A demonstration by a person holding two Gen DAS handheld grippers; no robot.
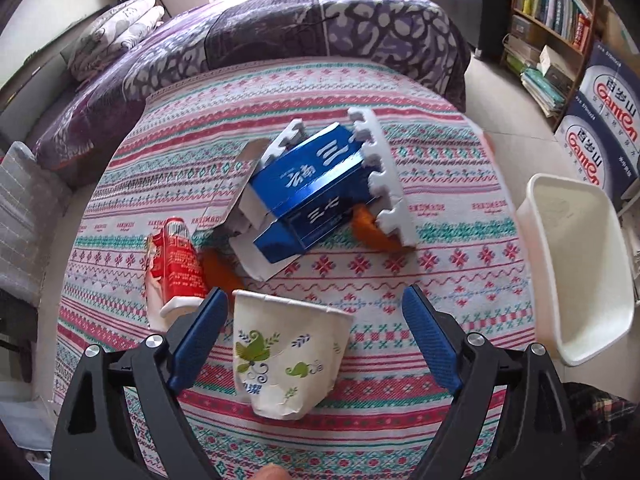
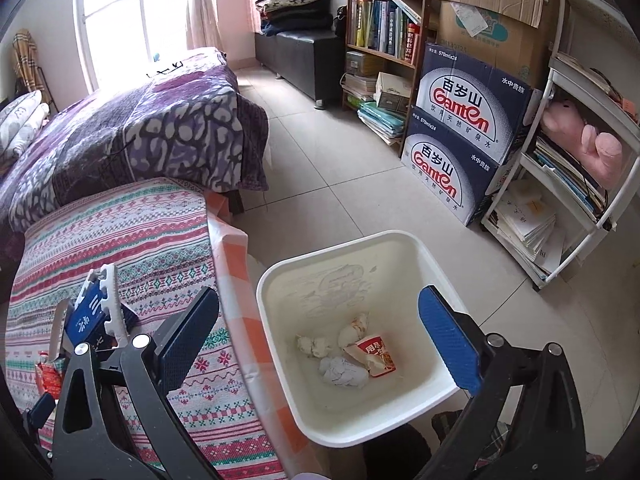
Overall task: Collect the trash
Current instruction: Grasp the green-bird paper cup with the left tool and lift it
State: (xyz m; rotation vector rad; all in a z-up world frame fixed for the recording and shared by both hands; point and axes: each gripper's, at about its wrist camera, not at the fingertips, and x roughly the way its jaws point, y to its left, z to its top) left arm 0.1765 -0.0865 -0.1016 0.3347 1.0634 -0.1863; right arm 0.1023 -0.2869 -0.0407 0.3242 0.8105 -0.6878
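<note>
A crumpled paper cup (image 1: 286,356) with green leaf print lies on its side on the patterned tablecloth (image 1: 400,400). It sits between the fingers of my open left gripper (image 1: 314,292), and neither pad presses it. Beyond it lie a torn blue carton (image 1: 308,188), a white foam puzzle piece (image 1: 380,168), a red carton (image 1: 180,268) and orange peel (image 1: 376,232). My right gripper (image 2: 319,291) hangs open and empty over the white bin (image 2: 360,264). The bin holds crumpled paper (image 2: 344,372) and a red-and-white wrapper (image 2: 376,354).
The bin (image 1: 580,264) stands on the floor off the table's right edge. A bed with a purple blanket (image 1: 280,32) lies behind the table. A bookshelf (image 2: 384,20), stacked Ganten water boxes (image 2: 460,128) and a white rack (image 2: 580,168) line the right wall across tiled floor.
</note>
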